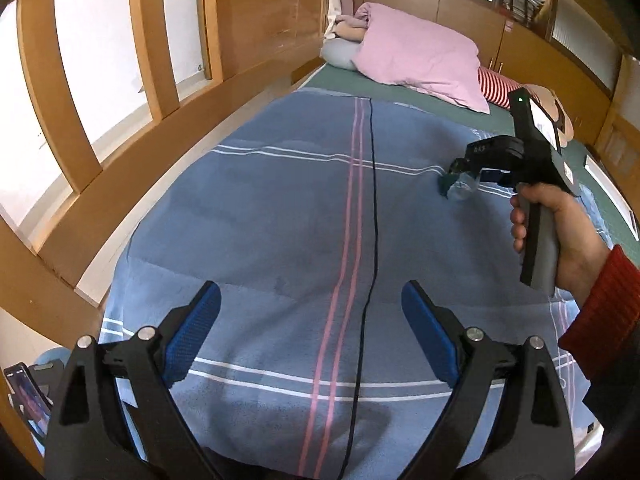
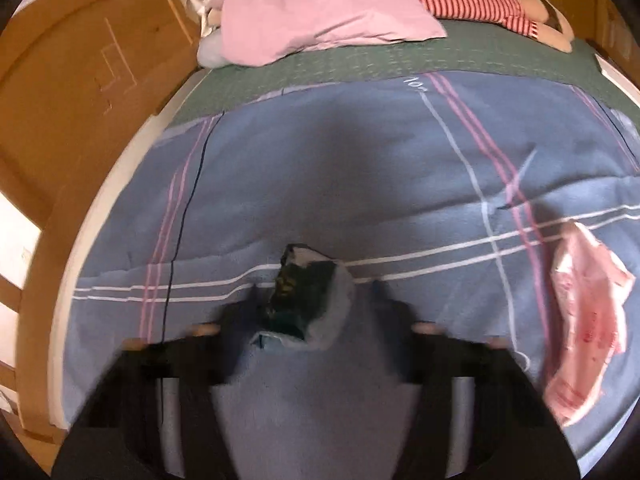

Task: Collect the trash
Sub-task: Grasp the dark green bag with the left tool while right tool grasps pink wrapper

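Observation:
A crumpled dark green and clear wrapper [image 2: 304,300] lies on the blue striped blanket [image 2: 360,184]. My right gripper [image 2: 314,298] points down at it, its blurred fingers standing either side of the wrapper; whether the pads press on it is not visible. In the left wrist view the same right gripper [image 1: 460,176], held by a hand [image 1: 560,232] in a red sleeve, has its tips at the wrapper [image 1: 456,190]. My left gripper [image 1: 312,304] hangs open over the blanket's near part with nothing between its blue pads. A pink and white wrapper [image 2: 588,320] lies to the right.
A pink pillow [image 1: 420,52] and a red-striped doll [image 1: 496,84] lie at the bed's far end on a green sheet. A thin black cable [image 1: 370,240] runs along the blanket. Wooden panelling [image 1: 256,32] lines the left side. A phone [image 1: 28,396] sits low at the left.

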`<state>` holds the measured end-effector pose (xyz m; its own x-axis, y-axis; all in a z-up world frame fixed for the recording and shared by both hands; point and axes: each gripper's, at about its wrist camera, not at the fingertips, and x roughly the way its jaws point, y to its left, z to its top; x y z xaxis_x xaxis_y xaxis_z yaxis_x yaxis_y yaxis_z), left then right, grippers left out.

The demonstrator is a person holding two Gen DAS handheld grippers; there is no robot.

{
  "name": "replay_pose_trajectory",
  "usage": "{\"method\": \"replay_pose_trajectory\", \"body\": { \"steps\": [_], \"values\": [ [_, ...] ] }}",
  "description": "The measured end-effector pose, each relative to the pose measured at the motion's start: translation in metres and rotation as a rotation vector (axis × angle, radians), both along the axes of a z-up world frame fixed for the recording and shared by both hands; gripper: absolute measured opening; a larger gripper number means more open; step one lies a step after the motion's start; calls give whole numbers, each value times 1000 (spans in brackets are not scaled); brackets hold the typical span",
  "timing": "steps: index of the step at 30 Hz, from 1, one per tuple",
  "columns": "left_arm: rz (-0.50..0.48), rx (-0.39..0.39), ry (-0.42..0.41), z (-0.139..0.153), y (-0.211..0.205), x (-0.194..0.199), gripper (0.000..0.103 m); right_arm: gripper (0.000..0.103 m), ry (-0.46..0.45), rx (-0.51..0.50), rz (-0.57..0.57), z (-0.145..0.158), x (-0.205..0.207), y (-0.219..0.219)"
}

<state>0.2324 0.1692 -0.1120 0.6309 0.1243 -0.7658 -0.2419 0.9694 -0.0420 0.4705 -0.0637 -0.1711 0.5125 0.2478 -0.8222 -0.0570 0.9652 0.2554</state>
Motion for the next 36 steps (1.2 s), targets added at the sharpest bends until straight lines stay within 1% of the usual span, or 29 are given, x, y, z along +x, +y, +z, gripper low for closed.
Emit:
{"method": "replay_pose_trajectory", "body": {
  "steps": [2,5,6,8,9,10,11,12,13,14,15,16,17,19,20,21,22,23,24,26,27,29,30,31,32,34,35,36],
  "values": [
    [7,-11,2,1,1,0,91,30,11,52,46,1,-10,0],
    [24,-42,-11,3,2,-5,91,30,52,173,191,9,-38,2],
    [31,-52,-18,4,3,-6,91,30,90,234,269,9,-55,3],
    [39,-73,-22,4,5,-6,92,30,161,297,378,5,-83,5],
    [38,-88,-19,3,5,-7,92,31,201,303,439,3,-100,6],
    [35,-103,-12,1,5,-6,92,34,219,288,472,2,-111,5],
    [32,-113,-4,-1,3,-6,92,42,225,252,495,2,-122,3],
    [29,-118,2,-3,2,-6,92,47,193,191,496,7,-130,-5],
    [24,-124,9,-5,1,-5,92,58,145,152,482,15,-135,-14],
    [15,-136,16,-7,-2,-4,92,69,69,113,444,26,-137,-28],
    [3,-154,23,-9,-4,-2,92,75,-33,64,354,42,-137,-49],
    [-9,-170,27,-12,-6,1,92,82,-94,12,272,51,-134,-63],
    [-28,-195,30,-14,-9,4,92,83,-172,-132,107,61,-125,-86],
    [-70,-259,36,-19,-15,12,93,83,-192,-273,-52,62,-111,-108],
    [-96,-292,40,-22,-19,16,93,83,-157,-337,-131,54,-94,-125],
    [-123,-322,41,-25,-24,21,94,83,-125,-344,-147,46,-85,-132],
    [-139,-337,41,-28,-27,24,94,83,-87,-345,-154,37,-75,-139],
    [-152,-353,41,-31,-31,27,94,83,-21,-327,-160,21,-65,-148],
    [-158,-368,41,-34,-33,29,94,82,6,-300,-162,14,-59,-154],
    [-156,-400,41,-39,-33,33,95,51,48,-217,-154,2,-56,-164],
    [-155,-426,42,-43,-33,37,95,49,53,-178,-133,-2,-64,-170],
    [-158,-477,50,-49,-35,42,95,37,45,-193,-74,-3,-74,-167],
    [-174,-497,59,-53,-39,46,95,36,44,-206,-25,-3,-79,-167],
    [-200,-501,73,-57,-45,50,95,35,51,-199,10,1,-90,-167],
    [-242,-486,92,-60,-54,54,95,35,56,-193,19,2,-90,-162],
    [-320,-401,120,-67,-76,61,95,35,61,-147,52,17,-116,-163],
    [-344,-372,127,-69,-83,62,95,35,59,-133,63,23,-122,-163],
    [-376,-338,133,-71,-91,64,94,35,48,-109,88,35,-142,-166]
  ]
}}
